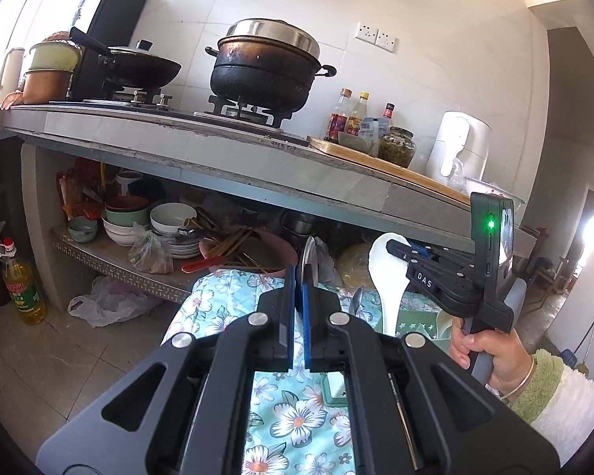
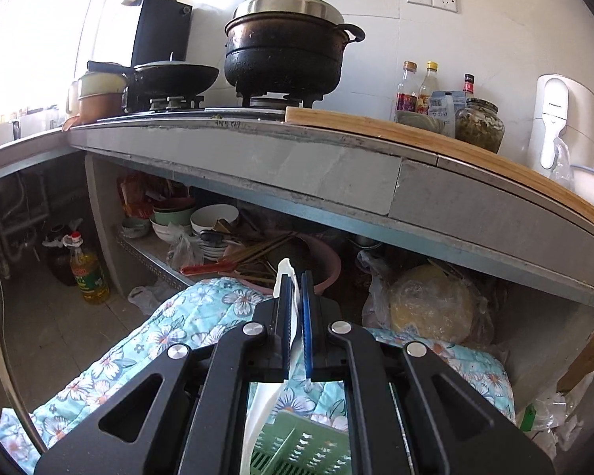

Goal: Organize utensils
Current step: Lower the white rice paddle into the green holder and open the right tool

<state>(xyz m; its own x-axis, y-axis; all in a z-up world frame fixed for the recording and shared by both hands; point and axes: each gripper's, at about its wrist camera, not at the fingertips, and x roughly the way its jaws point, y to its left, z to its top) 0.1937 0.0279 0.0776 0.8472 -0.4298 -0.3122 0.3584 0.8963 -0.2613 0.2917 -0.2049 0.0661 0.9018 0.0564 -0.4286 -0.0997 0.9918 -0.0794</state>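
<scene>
My left gripper [image 1: 299, 277] is shut on a shiny metal utensil [image 1: 309, 255], seen edge-on and sticking up past the fingertips. My right gripper [image 2: 297, 277] is shut on a white plastic rice spoon [image 2: 284, 271]. In the left wrist view that spoon [image 1: 388, 277] stands upright with its bowl on top, and the right gripper [image 1: 395, 246] clamps it from the right. A green slotted utensil basket [image 2: 297, 443] lies below the right gripper on a floral quilted cloth [image 2: 202, 308]. Another metal spoon tip [image 1: 356, 300] pokes up by the basket [image 1: 419, 326].
A concrete counter [image 2: 336, 166] runs overhead with pots, bottles, a jar and a white appliance [image 2: 562, 118]. The shelf underneath holds bowls, plates, chopsticks [image 1: 233, 245] and a pink basin [image 2: 328, 273]. An oil bottle [image 1: 23, 293] stands on the floor. A person's hand [image 1: 491, 352] grips the right tool.
</scene>
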